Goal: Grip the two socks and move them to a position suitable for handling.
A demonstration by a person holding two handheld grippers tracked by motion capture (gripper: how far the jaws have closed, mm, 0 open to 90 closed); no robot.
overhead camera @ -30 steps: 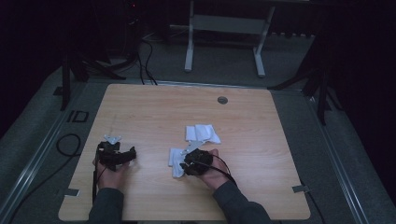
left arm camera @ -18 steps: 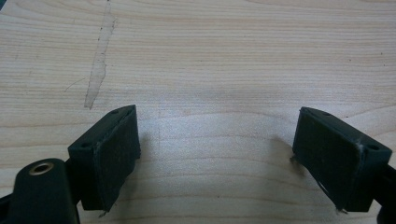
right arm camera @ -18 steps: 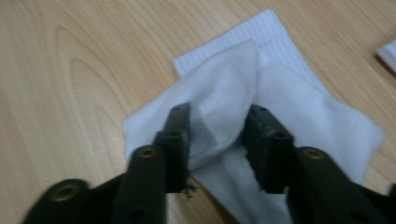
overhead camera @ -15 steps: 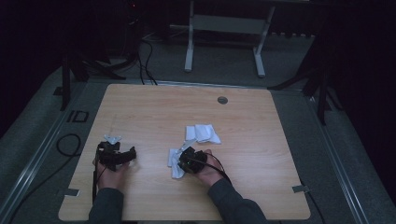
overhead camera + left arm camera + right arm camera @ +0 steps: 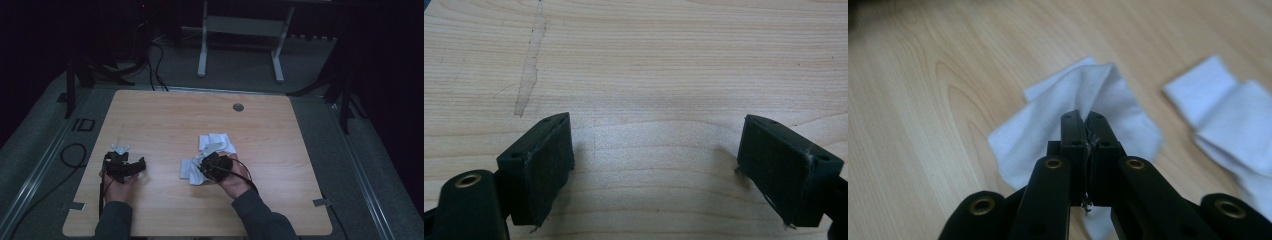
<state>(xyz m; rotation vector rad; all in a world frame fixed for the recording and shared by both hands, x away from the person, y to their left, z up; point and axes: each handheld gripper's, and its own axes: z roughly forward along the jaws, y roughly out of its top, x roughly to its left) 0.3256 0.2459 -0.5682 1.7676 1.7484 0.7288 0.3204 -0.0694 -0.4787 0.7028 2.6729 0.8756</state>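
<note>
A white cloth (image 5: 1043,130) lies crumpled on the wooden table (image 5: 165,115), a little right of the middle near the front. My right gripper (image 5: 1084,122) is shut on a pinched-up fold of it, and the fold rises into a peak between the pads. From above, the right gripper (image 5: 204,167) sits at that cloth (image 5: 189,171). A second white cloth (image 5: 216,142) lies folded just behind it, and also appears at the right of the right gripper view (image 5: 1228,115). My left gripper (image 5: 136,166) rests at the front left, its jaws (image 5: 656,165) wide open over bare wood.
A round grommet (image 5: 238,107) sits in the table near its far edge. Beyond the table stand a metal frame (image 5: 240,30) and floor cables (image 5: 155,60). A pale scratch (image 5: 530,65) marks the wood ahead of the left gripper.
The right gripper has shifted left onto the near cloth, closed on it and lifted slightly, pulling a fold up. The left gripper has stayed put.
</note>
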